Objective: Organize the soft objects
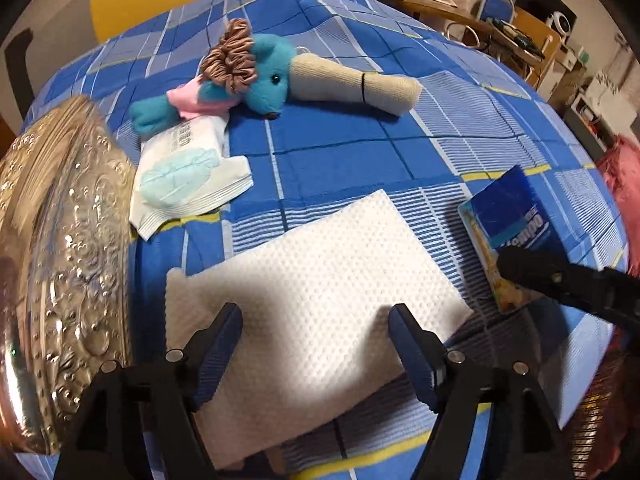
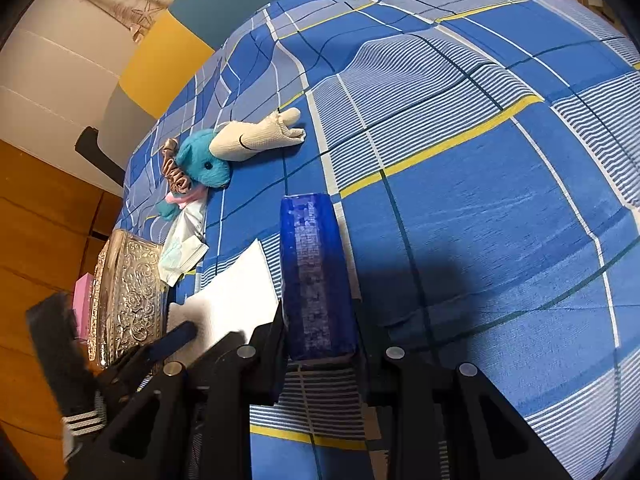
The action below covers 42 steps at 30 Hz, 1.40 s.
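My left gripper [image 1: 316, 316] hangs open over a white textured folded towel [image 1: 312, 256] on the blue plaid bedsheet [image 1: 340, 152], its pads apart and nothing pinched between them. My right gripper [image 2: 320, 320] is shut on a blue tissue pack [image 2: 312, 264], held on edge just right of the towel [image 2: 236, 292]; the same pack [image 1: 516, 208] shows at the right of the left wrist view. Farther back lie a teal plush toy [image 1: 264, 76] with a brown mane, a beige sock [image 1: 360, 80] and a white soft packet [image 1: 188, 176].
A silver embossed box [image 1: 68, 240] stands at the bed's left edge, close to the towel, with a pink item [image 2: 82, 300] beside it. Wooden floor lies beyond that edge. Furniture and clutter [image 1: 540, 40] fill the far right of the room.
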### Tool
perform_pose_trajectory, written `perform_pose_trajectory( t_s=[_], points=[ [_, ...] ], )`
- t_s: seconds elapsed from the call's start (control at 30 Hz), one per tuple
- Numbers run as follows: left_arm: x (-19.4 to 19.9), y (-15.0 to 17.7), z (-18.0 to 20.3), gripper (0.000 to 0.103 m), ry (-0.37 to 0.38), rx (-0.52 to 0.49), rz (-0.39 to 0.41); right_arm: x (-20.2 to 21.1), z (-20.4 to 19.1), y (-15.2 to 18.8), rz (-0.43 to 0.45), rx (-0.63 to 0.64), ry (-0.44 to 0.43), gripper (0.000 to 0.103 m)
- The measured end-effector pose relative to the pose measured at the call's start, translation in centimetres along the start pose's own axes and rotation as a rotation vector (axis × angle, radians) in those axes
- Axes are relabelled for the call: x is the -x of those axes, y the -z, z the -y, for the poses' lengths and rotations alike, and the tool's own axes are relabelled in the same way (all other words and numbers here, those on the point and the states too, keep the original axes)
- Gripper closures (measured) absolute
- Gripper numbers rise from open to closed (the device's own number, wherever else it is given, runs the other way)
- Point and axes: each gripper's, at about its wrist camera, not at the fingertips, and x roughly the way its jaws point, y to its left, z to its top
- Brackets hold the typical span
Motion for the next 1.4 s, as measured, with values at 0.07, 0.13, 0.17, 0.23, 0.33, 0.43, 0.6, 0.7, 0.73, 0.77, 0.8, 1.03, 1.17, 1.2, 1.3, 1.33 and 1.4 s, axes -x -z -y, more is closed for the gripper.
perform_pose_trajectory(
  t_s=[0.07,0.13,0.17,0.23,0.33,0.43,0.6,0.7,0.73,0.77,0.8,1.03,1.17,1.2,1.3,1.33,1.4],
  points=[
    [0.2,0.3,-0.1,0.036,0.016,0.015,0.016,0.0,0.1,0.0,-0.001,-0.003,-0.002,0.075],
    [0.8,0.6,-0.4,0.080,0.040,0.031,0.034,0.0,0.1,0.0,-0.001,-0.004,-0.002,0.075],
    [1.1,0.8,-0.6,0.086,0.057,0.031,0.036,0.0,0.1,0.0,-0.001,-0.004,-0.002,0.075],
    [1.3,1.3,-1.2,0.092,0.109,0.020,0.036,0.0,0.0,0.0,0.000,0.000,0.000,0.075],
    [2.1,2.0,-2.2,0.098,0.183,0.033,0.050,0.0,0.0,0.0,0.001,0.003,0.002,0.075],
    [3.8,2.8,-3.6,0.099,0.272,0.102,0.092,-0.1,0.0,0.0,0.003,0.003,0.003,0.075],
    [7.5,3.2,-3.8,0.099,0.341,0.101,0.181,-0.1,0.0,0.1,0.004,0.009,0.005,0.075],
    [9.3,2.9,-4.8,0.099,0.383,0.133,0.226,-0.2,-0.1,0.1,0.005,0.018,0.008,0.075],
    [10.3,2.8,-5.2,0.099,0.394,0.142,0.245,-0.2,-0.1,0.2,0.004,0.020,0.010,0.075],
    [10.9,2.6,-5.4,0.099,0.405,0.149,0.260,-0.2,-0.2,0.2,0.004,0.024,0.012,0.075],
    [11.6,2.5,-5.8,0.099,0.417,0.159,0.279,-0.3,-0.2,0.2,0.005,0.026,0.013,0.075],
    [17.2,2.1,-10.6,0.099,0.475,0.245,0.409,-0.5,-0.5,0.4,0.012,0.056,0.033,0.075],
    [20.2,2.4,-13.4,0.099,0.471,0.267,0.474,-0.6,-1.0,0.7,0.024,0.094,0.058,0.075],
    [20.9,2.5,-14.2,0.099,0.467,0.275,0.490,-0.7,-1.2,0.8,0.029,0.110,0.070,0.075],
    [23.1,2.8,-17.6,0.099,0.438,0.317,0.541,-0.7,-1.7,1.1,0.041,0.161,0.101,0.077],
    [23.5,2.9,-18.6,0.099,0.431,0.329,0.554,-0.7,-1.9,1.2,0.046,0.178,0.111,0.077],
    [24.5,3.2,-20.9,0.099,0.396,0.355,0.579,-0.7,-2.3,1.4,0.058,0.205,0.125,0.078]
  ],
)
